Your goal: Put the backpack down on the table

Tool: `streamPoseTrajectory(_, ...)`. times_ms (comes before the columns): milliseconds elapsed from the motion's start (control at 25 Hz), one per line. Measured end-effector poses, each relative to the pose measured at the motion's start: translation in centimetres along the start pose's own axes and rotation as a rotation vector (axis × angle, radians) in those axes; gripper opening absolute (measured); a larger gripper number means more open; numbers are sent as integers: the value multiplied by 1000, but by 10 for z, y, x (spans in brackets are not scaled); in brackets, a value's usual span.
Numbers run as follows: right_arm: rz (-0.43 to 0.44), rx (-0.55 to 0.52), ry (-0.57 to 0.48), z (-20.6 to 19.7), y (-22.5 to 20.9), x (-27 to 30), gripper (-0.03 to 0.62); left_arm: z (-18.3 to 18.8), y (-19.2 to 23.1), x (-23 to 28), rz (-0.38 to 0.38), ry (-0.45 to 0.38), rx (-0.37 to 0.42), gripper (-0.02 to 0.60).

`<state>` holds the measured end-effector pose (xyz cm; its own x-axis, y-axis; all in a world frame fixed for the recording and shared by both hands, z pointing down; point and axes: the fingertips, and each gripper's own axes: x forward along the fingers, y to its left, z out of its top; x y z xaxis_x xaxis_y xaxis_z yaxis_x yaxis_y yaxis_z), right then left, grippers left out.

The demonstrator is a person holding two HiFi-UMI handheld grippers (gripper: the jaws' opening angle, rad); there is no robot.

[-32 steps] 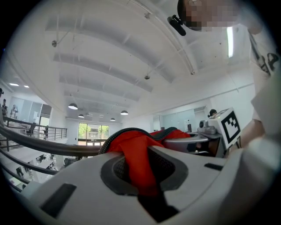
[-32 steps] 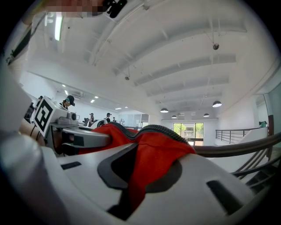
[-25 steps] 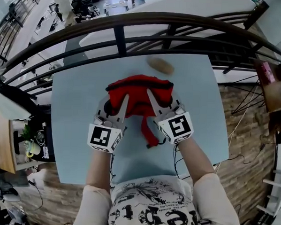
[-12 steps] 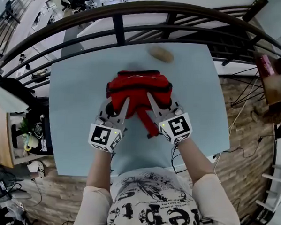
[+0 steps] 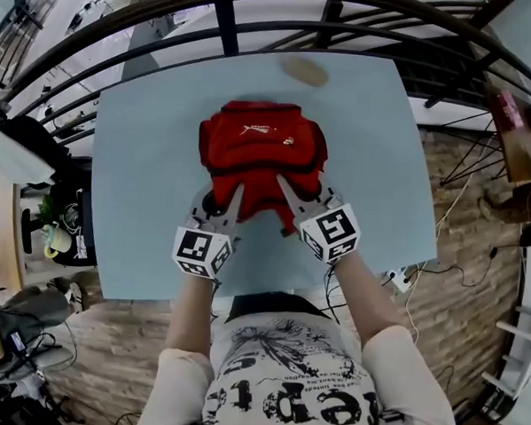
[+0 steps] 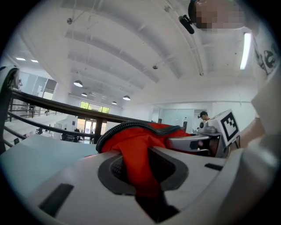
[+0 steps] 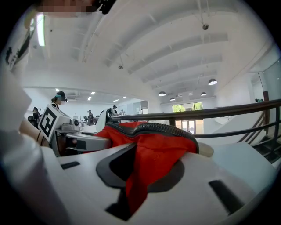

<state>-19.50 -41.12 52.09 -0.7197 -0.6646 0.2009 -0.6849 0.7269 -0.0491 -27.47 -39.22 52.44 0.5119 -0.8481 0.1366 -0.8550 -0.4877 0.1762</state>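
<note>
so the backpack (image 5: 260, 154) is looking settled on the counter (image 5: 143, 174), lying straight ahead of the left claw (image 5: 217, 200), which is pinching its red near edge, and the right claw (image 5: 303, 198), which is opening with fabric between its jaws (they're side by side, neither nearer).

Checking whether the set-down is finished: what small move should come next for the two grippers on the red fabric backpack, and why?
Probably let go. The red fabric backpack looks settled on the light blue table. The left gripper pinches its fabric; the right gripper has its jaws opening with fabric between them. Opening both fully should release it.
</note>
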Motion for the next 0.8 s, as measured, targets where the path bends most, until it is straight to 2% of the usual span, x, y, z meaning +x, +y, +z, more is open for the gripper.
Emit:
streamPoseTrajectory(360, -5, 22, 83, -57, 34, -28, 92, -66, -11, -41, 50, 108, -53, 78)
streamPoseTrajectory(520, -16, 57, 145, -86, 42, -37, 124, -95, -12, -53, 73, 189, -68, 92)
streamPoseTrajectory(800, -36, 90, 260, -136, 54, -54, 161, -148, -13, -75, 159, 317, -117, 132)
